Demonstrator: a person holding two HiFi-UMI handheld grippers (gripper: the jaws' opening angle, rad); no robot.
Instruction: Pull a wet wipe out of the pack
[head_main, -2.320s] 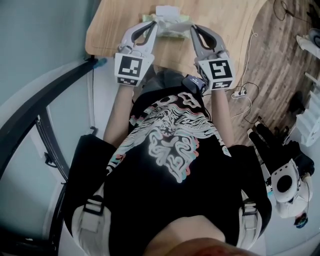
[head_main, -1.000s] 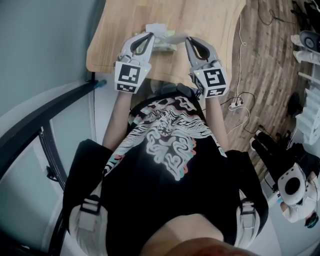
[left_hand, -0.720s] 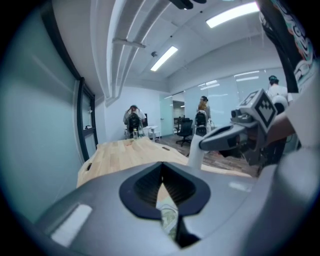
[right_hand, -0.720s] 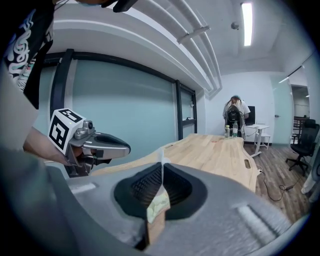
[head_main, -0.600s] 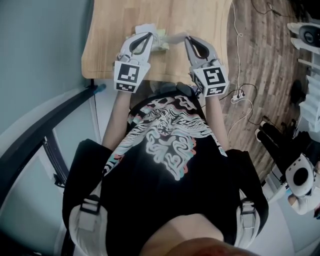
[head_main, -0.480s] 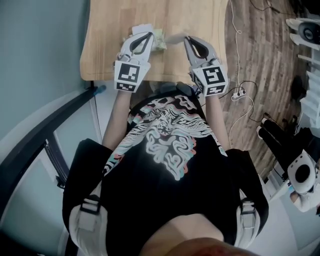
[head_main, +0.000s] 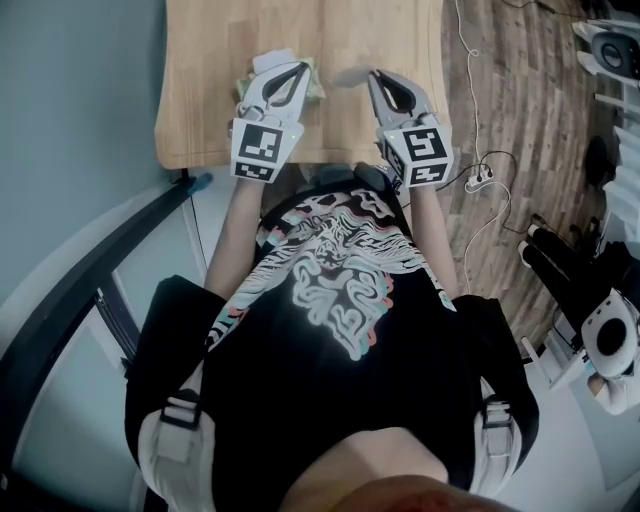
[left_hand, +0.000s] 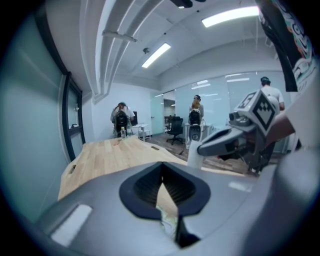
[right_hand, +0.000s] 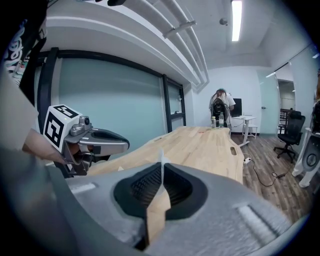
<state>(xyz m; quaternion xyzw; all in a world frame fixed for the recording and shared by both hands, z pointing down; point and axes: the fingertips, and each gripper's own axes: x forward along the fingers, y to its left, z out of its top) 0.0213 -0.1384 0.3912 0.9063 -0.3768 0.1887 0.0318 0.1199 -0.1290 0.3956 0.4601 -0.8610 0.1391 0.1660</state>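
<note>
The wet wipe pack (head_main: 312, 88), pale green with a white lid, lies on the wooden table (head_main: 205, 90) under my left gripper (head_main: 292, 66). That gripper is shut on the pack, and a strip of the pack (left_hand: 169, 220) shows low between its jaws. My right gripper (head_main: 373, 76) sits to the right, apart from the pack, with a white wet wipe (head_main: 350, 75) at its tips. Its jaws are opening slightly, but a thin edge of the wipe (right_hand: 161, 156) still stands pinched between the pads. The wipe (left_hand: 193, 156) hangs free of the pack.
The table's near edge runs just in front of both grippers. To the right is wooden floor with a power strip and cable (head_main: 480, 180) and a white machine (head_main: 610, 345). A dark curved rail (head_main: 90, 300) stands at the left. Bottles (left_hand: 122, 132) and seated people are at the table's far end.
The left gripper and pack have moved left, away from the right gripper. The wipe stretched between pack and right gripper, then came free of the pack.
</note>
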